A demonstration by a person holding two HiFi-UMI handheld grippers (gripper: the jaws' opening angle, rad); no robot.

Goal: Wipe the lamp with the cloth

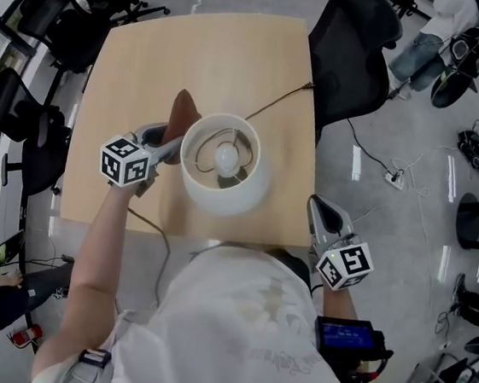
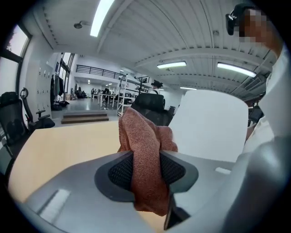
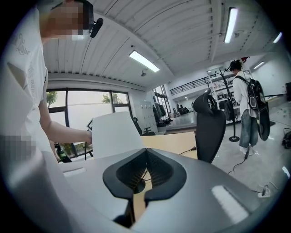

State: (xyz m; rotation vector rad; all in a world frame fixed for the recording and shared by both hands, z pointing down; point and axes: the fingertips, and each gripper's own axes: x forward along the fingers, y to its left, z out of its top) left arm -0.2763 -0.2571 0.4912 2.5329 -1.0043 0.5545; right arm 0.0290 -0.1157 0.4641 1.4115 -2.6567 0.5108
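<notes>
From my seat, black office chairs (image 1: 66, 16) stand far left of the pale wooden table (image 1: 152, 56), where my left gripper (image 1: 173, 143) clamps the rust cloth (image 1: 180, 113) just left of the white lamp (image 1: 222, 195). My right gripper (image 1: 317, 205), jaws together and empty, hangs off the near right corner. The only print I can see is the square markers (image 1: 124, 163).

**Lamp and cloth, near side of the table**

The lamp (image 1: 222, 195) stands upright towards the table's (image 1: 152, 56) near edge. Its white drum shade is open at the top, with a round bulb (image 1: 226, 156) visible inside. The rust-brown terry cloth (image 1: 181, 115) rises just left of the shade, pinched between the left gripper's (image 1: 166, 145) jaws.
</notes>
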